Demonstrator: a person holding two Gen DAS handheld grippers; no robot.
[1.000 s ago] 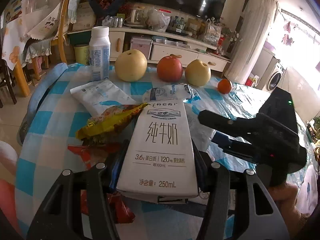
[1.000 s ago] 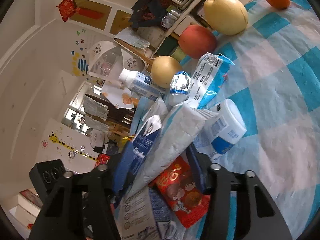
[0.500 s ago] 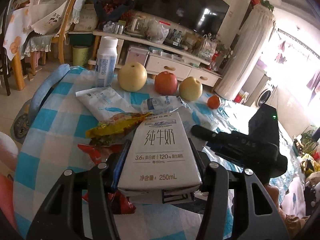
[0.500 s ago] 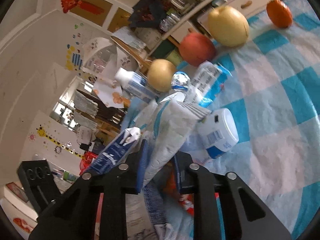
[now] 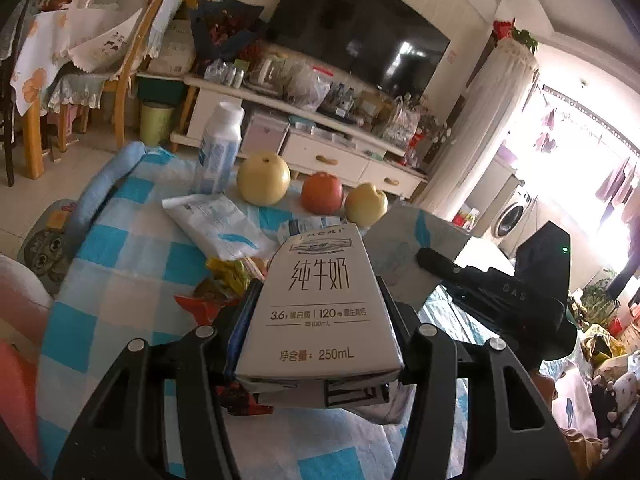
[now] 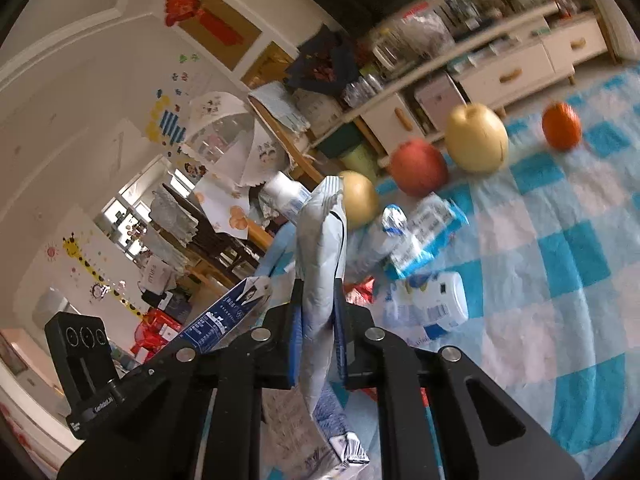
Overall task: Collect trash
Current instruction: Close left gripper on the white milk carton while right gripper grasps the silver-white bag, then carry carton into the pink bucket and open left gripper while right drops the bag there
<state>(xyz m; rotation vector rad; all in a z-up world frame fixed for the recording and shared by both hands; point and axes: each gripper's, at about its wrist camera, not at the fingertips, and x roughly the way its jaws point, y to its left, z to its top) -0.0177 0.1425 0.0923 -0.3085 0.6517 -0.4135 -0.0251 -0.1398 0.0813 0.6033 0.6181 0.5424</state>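
A grey 250 mL milk carton (image 5: pixel 320 332) sits clamped between the pads of my left gripper (image 5: pixel 320 296), raised above the checked tablecloth (image 5: pixel 128 264). My right gripper (image 6: pixel 319 296) is shut on a flattened white-and-blue wrapper (image 6: pixel 322 240), which stands up out of the jaws. In the left wrist view the right gripper (image 5: pixel 436 264) reaches in from the right with that wrapper (image 5: pixel 404 248). On the cloth lie a white wrapper (image 5: pixel 216 224), a yellow snack bag (image 5: pixel 232 276), a red wrapper (image 5: pixel 200 304), a small white tub (image 6: pixel 440 308) and a blue-and-white packet (image 6: pixel 424 232).
A white bottle (image 5: pixel 218 152), two pears (image 5: pixel 263 178) (image 5: pixel 366 208), a red apple (image 5: pixel 322 192) and an orange (image 6: pixel 560 126) stand along the table's far side. A chair (image 5: pixel 128 80), a green bin (image 5: pixel 156 122) and a TV cabinet (image 5: pixel 320 152) lie beyond it.
My right gripper's jaws closed onto the white-and-blue wrapper and lifted it off the pile. My left gripper rose and drew back with the milk carton.
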